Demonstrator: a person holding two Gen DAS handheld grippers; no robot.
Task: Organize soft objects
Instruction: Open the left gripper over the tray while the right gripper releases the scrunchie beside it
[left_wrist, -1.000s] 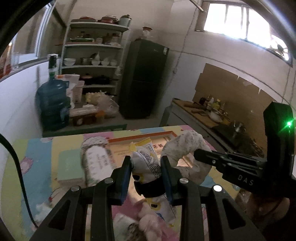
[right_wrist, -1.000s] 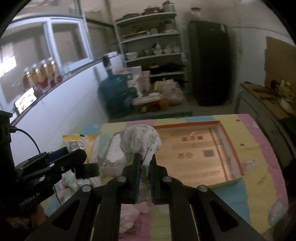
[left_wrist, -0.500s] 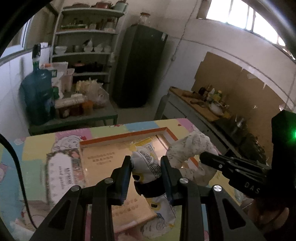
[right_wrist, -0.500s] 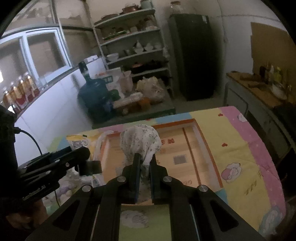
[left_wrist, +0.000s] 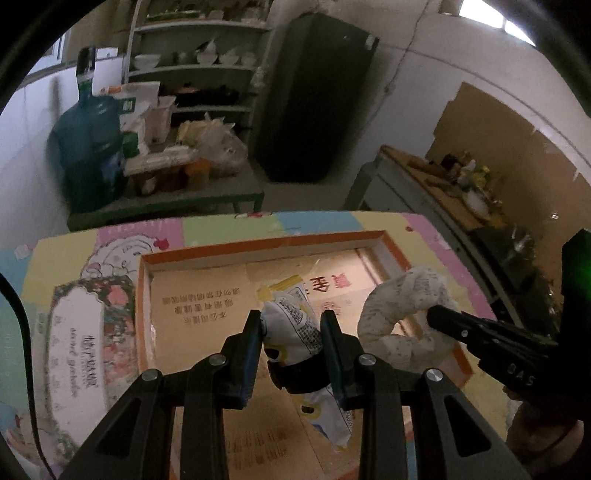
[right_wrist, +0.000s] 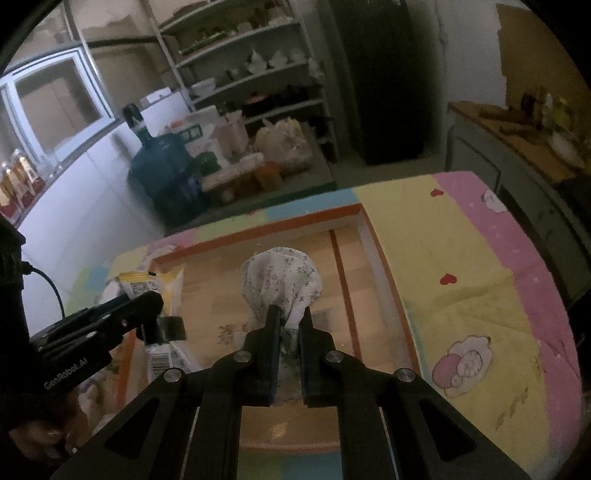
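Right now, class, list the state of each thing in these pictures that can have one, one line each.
Left hand-held gripper: shut on the bag.
White printed plastic bag: held above the box.
Right hand-held gripper: shut on the cloth.
White floral cloth bundle: held, bunched.
Shallow orange-rimmed cardboard box: open.

Water jug (left_wrist: 90, 147), fridge (left_wrist: 314, 99), shelves (right_wrist: 255, 70).

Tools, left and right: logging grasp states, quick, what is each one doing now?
Left tool: closed on the printed plastic packet.
Right tool: closed on the floral cloth.
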